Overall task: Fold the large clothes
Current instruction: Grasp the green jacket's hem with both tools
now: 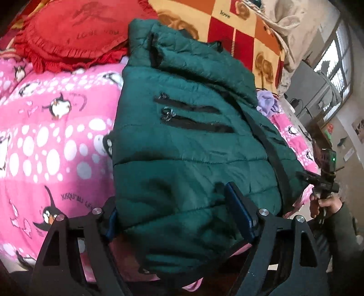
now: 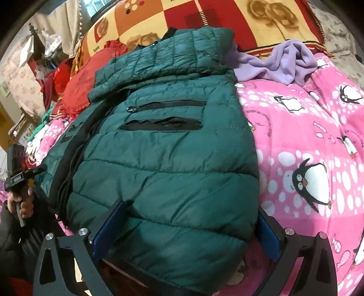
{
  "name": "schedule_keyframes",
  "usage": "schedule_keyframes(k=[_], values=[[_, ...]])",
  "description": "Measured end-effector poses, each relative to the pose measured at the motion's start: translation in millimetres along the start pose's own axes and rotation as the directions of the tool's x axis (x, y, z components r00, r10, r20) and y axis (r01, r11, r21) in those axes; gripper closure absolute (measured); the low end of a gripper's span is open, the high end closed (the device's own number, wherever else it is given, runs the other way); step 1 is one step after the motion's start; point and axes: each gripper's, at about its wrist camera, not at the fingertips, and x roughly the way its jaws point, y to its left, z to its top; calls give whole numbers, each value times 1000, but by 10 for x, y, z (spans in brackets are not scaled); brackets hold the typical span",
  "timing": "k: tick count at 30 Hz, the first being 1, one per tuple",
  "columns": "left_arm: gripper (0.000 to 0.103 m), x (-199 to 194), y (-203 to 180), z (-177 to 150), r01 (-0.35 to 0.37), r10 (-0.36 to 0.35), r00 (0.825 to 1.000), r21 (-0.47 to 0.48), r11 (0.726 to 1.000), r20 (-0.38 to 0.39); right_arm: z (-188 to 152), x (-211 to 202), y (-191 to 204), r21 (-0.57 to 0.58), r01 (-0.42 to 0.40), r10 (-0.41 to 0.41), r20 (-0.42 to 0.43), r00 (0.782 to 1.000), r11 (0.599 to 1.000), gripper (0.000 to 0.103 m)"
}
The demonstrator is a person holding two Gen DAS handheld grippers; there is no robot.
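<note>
Left claw (image 1: 179,216): jaws wide, straddling the near hem of the jacket (image 1: 188,141); pads not visibly pressing, so nothing appears gripped. Right claw (image 2: 188,230): likewise spread across the hem on its side, blue pads flanking the padded edge; looks like a loose bracket rather than a grip. Each tool is also seen from the other's camera, held in a person's hand (image 1: 323,205) at the bed's edge.

Jacket lies front-up on the pink quilt (image 1: 52,136), zip line running lengthwise, two chest pockets showing, hood or collar flopped over at the far end. Likely laid flat for a lengthwise fold.

Beyond: purple cloth (image 2: 282,61), red cushion (image 1: 75,34), checked blanket (image 2: 204,16).
</note>
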Motion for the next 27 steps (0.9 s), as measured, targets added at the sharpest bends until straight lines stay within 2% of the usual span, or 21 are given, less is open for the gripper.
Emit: schedule_keyframes(k=[2, 3, 4, 5, 7, 8, 12, 16, 18, 20, 22, 24, 27], values=[[42, 41, 9, 51, -43, 43, 999, -6, 999, 5, 11, 7, -13, 5, 6, -6, 0, 1000, 1000, 1], [47, 92, 41, 79, -63, 62, 998, -18, 998, -5, 27, 17, -25, 14, 11, -11, 7, 1000, 1000, 2], [56, 111, 82, 63, -69, 69, 998, -26, 997, -11, 35, 14, -25, 17, 15, -15, 14, 1000, 1000, 6], [65, 110, 78, 68, -75, 75, 997, -30, 997, -3, 51, 9, -21, 19, 15, -15, 22, 1000, 1000, 16], [74, 55, 31, 57, -88, 87, 996, 2, 996, 19, 71, -40, 13, 9, -4, 4, 40, 999, 1000, 32], [75, 39, 15, 43, -92, 92, 995, 13, 996, 26, 74, -89, 32, -1, -12, 12, 58, 998, 1000, 39], [74, 76, 41, 33, -92, 92, 996, 10, 996, 18, 65, -96, -6, 15, -17, 16, 61, 998, 1000, 42], [59, 118, 27, 12, -94, 94, 996, -7, 996, 8, 51, -14, -1, 15, -18, 18, 44, 999, 1000, 41], [59, 127, 13, 2, -99, 99, 995, -6, 995, 13, 47, 10, -11, 18, -11, 10, 39, 999, 1000, 40], [58, 127, 4, 2, -98, 99, 995, -13, 995, 21, 41, 18, -35, 41, -15, 13, 40, 999, 999, 31], [58, 124, 16, 1, -94, 95, 995, -25, 995, 24, 37, 39, -41, 56, -29, 26, 42, 999, 998, 27], [58, 119, 37, 10, -85, 87, 996, -42, 995, 25, 39, 42, 7, 31, -6, 5, 28, 1000, 1000, 27], [58, 99, 61, 18, -77, 78, 997, -56, 995, 13, 19, 12, -23, 50, -15, 14, 12, 1000, 999, 27]])
